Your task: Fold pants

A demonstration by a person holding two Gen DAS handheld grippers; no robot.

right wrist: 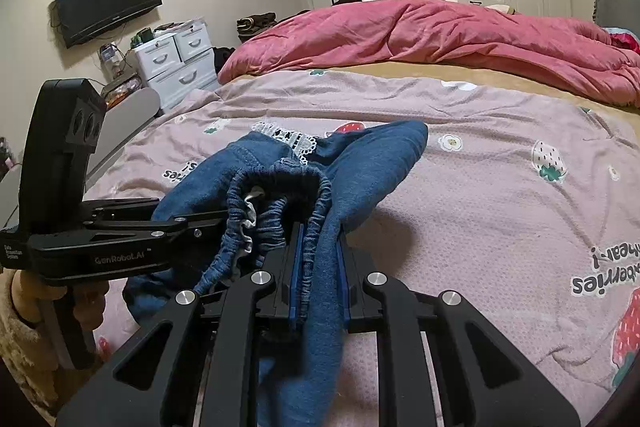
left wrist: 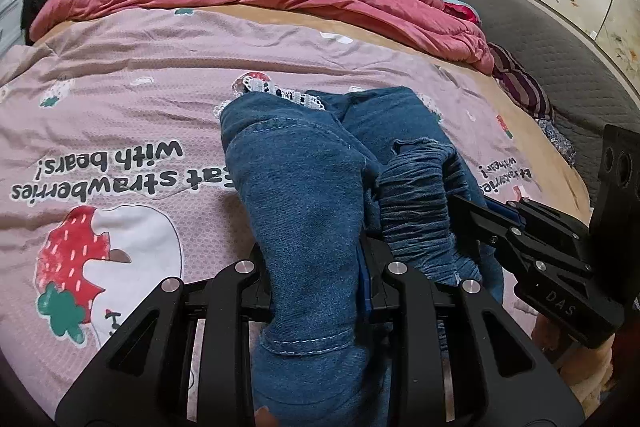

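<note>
While the left claw (left wrist: 320,267) and right claw (right wrist: 318,267) each clamp the bunched pants (left wrist: 304,195) above the bed (left wrist: 120,99), spreading them flat seems next.

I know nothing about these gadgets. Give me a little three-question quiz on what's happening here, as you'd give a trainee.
1. True or false: the left gripper is clamped on the pants.
2. Which part of the pants does the right gripper hold? A) lace-trimmed hem B) gathered elastic waistband C) nothing
3. Fill in: the pants hang over a bedspread printed with ______.

Key: 1 true. 2 B; the waistband runs between its fingers. 3 strawberries.
</note>
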